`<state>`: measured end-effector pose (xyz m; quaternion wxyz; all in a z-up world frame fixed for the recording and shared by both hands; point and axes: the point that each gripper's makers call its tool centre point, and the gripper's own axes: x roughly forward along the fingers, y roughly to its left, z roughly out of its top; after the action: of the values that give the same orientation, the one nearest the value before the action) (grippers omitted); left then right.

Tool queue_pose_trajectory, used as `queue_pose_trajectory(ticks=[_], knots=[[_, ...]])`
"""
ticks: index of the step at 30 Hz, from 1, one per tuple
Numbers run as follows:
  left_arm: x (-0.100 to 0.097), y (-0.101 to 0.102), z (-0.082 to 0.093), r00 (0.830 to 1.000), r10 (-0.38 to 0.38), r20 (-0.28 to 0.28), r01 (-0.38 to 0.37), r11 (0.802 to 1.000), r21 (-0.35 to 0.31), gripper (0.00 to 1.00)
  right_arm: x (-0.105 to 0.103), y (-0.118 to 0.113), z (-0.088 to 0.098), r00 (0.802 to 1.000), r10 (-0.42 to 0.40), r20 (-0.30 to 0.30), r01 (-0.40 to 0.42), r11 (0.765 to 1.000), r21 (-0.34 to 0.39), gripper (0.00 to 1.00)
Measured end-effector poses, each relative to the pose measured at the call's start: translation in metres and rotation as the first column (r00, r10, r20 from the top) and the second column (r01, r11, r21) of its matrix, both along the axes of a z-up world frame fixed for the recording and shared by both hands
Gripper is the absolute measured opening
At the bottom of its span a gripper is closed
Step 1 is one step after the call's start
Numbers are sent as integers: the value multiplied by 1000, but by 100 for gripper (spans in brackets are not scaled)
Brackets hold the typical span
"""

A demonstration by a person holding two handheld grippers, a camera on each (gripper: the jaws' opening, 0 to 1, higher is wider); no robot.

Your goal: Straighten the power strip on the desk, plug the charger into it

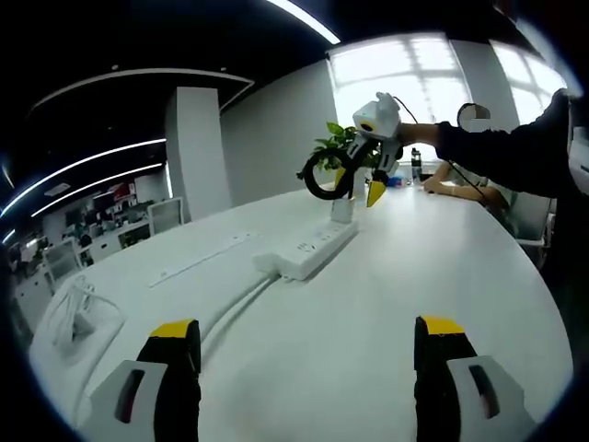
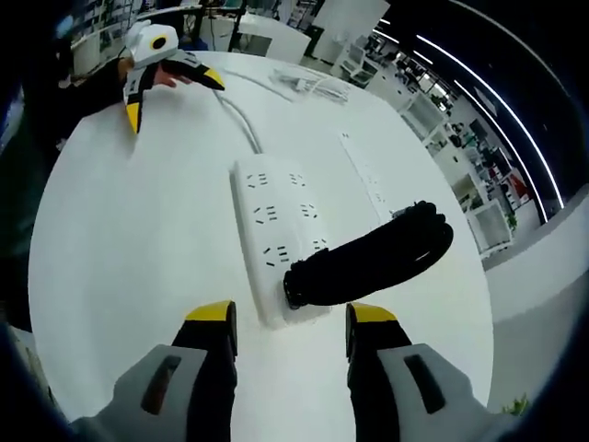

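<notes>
Right gripper view looks down on the white power strip (image 2: 279, 241), lying near the middle of the round white desk (image 2: 129, 258), well in from every edge. A black coiled charger cable (image 2: 368, 258) hangs above its near end; whether the right gripper (image 2: 290, 324) is gripping it I cannot tell. Off by the far edge, the left gripper (image 2: 170, 87) hangs released, holding nothing. Plugging looks like the step in hand: next the plug needs lining up over a socket and pressing down.

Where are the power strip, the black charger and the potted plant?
power strip (image 2: 267, 221), right gripper view, bare top face between sockets.
black charger (image 2: 368, 258), right gripper view, middle of its dark body.
potted plant (image 1: 333, 145), left gripper view, green leaves.
</notes>
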<state>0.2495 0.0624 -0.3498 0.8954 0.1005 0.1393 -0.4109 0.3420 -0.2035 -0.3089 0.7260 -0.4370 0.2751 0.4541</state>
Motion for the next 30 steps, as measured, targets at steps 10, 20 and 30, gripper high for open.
queue_pose_trajectory(ticks=[10,20,30], knots=[[0,2,-2,1000,1,-4,-1,1000,4,99,-7,-4,-1,999,-27,18,26,998,51,47],[0,1,-1,1000,-3,-5,3,1000,3,99,-10,-10,1,997,-68,31,64,992,105,47],[-1,-2,0,1000,-12,-2,12,1000,0,99,-24,-20,3,993,-115,19,111,980,168,48]])
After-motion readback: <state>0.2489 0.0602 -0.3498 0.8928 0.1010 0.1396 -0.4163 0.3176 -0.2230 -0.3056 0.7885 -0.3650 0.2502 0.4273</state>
